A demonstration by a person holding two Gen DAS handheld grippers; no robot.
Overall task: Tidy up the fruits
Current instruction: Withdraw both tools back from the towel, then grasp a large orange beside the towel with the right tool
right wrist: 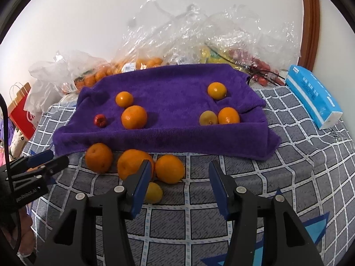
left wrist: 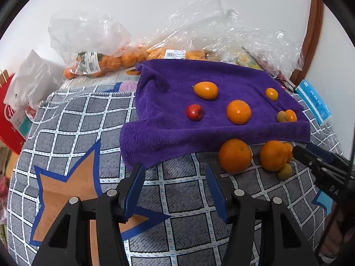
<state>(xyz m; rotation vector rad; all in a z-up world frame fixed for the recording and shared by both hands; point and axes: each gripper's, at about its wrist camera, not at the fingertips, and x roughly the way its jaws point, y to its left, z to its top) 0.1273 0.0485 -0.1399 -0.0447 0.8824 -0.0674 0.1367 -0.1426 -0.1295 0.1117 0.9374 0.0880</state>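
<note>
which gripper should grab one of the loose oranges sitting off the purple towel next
Probably the right gripper. It is open, and the loose oranges and small yellow fruit lie just ahead of its fingers. The left gripper, also open, faces bare blanket, with those oranges off to its right.

Left claw [left wrist: 175, 190] black angular plastic, blue pads on its fingers [left wrist: 135, 190], silver round screws at the joints, right claw [right wrist: 177, 188] the same build, black cable, white lettering, bare skin

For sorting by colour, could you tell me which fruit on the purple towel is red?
The small red fruit at the purple towel's left end; the others there are orange or yellowish.
</note>
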